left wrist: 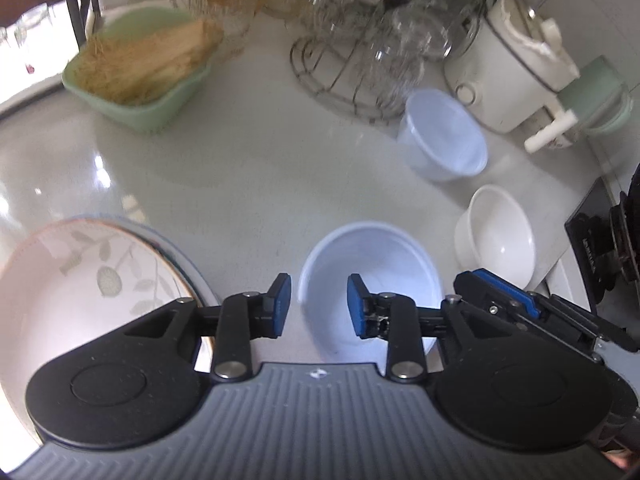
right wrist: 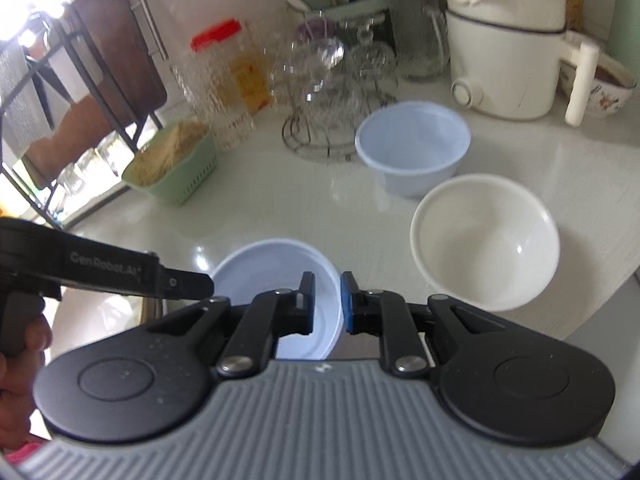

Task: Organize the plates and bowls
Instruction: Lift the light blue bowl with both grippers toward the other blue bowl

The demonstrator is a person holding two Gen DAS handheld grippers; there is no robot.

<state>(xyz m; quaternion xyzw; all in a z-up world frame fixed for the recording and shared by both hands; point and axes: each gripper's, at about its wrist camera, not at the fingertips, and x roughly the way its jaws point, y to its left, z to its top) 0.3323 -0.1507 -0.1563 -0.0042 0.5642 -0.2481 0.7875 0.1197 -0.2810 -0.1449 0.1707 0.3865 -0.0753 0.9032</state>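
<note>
My right tongs point(right wrist: 326, 304) are clamped on the rim of the near blue bowl point(right wrist: 276, 276) on the desk point(right wrist: 280, 204); my left tongs point(left wrist: 318, 306) stand apart over its other edge, gripping nothing. I'd keep the right grip firm and lift level; the white bowl point(right wrist: 484, 240) and far blue bowl point(right wrist: 412, 144) sit just beyond, so I'd clear their rims before nesting.

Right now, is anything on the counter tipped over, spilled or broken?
Nothing looks spilled or broken. The pale blue plastic bowl in front, the second pale blue bowl behind it and the white round bowl all stand upright, apart from each other. The right tongs pinch the front bowl's rim.
</note>
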